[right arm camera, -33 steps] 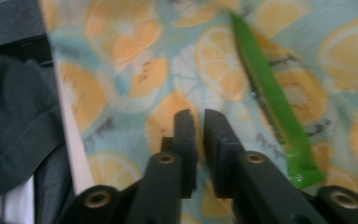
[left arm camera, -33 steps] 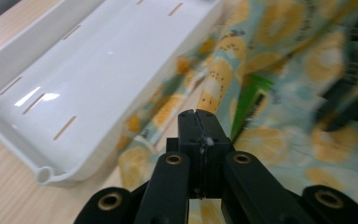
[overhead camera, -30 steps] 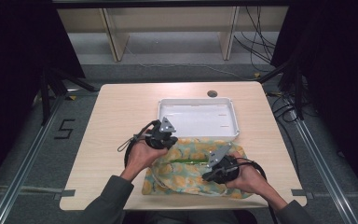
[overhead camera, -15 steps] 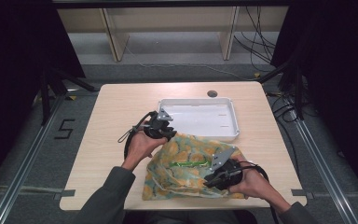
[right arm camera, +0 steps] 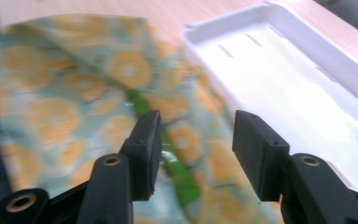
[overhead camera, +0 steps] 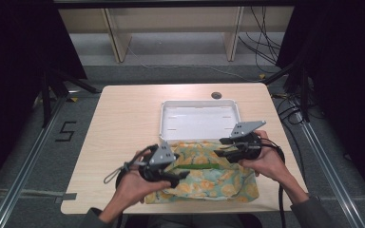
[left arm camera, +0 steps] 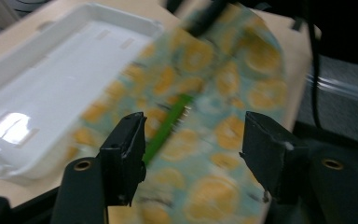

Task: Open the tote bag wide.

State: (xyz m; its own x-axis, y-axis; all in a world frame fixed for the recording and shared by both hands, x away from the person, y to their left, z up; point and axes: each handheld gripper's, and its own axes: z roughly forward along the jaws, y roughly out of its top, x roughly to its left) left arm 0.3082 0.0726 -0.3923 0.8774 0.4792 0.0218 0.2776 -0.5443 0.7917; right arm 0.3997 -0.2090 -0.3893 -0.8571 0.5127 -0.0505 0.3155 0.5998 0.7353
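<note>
Left gripper (overhead camera: pixel 183 175) and right gripper (overhead camera: pixel 217 147) gape empty over patterned cloth (overhead camera: pixel 218 178) beside white tray (overhead camera: pixel 164 121)

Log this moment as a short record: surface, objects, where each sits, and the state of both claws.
surface: light wooden table
tray: white tray, nothing in it, at the table's middle
cloth: patterned cloth with orange circles and a green strip, lying flat at the table's near edge, its far edge at the tray's near rim
left claw: open, over the cloth, gripping nothing
right claw: open, over the cloth beside the tray, gripping nothing
</note>
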